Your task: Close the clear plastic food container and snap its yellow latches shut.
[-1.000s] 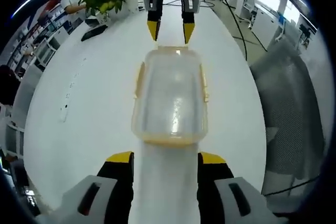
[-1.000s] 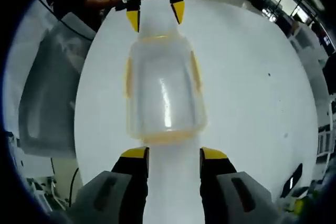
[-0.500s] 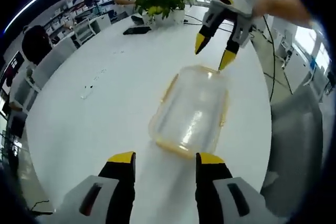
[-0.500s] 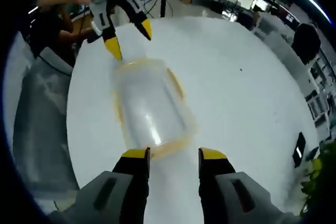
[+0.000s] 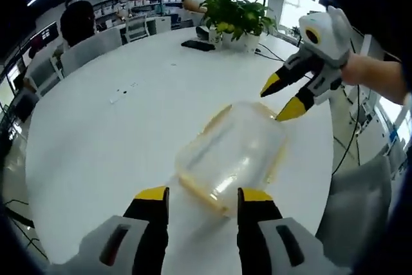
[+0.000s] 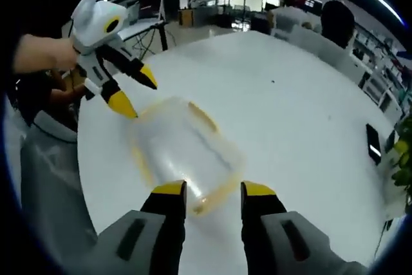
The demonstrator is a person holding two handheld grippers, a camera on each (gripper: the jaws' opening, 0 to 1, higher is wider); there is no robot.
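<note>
So I had the container [image 5: 233, 151] lying on the white bench [image 5: 116, 140], between my two grippers, its lid seated on top with yellow trim along the edges. My left gripper [image 5: 197, 199] sat at the near short end, jaws apart and holding nothing, straddling that end's yellow latch [image 5: 201, 192] rather than pinching it. My right gripper [image 6: 207, 193] faced it from the opposite end, jaws likewise spread and empty. In the left gripper view its yellow tips hovered just beside the far corner. I judged this opposed placement was meant to brace the box from both ends so a latch could be pressed without it sliding. Whether any latch was already snapped I could not tell. A plant [image 5: 237, 16] and a phone [image 5: 197, 45] stood well away.
</note>
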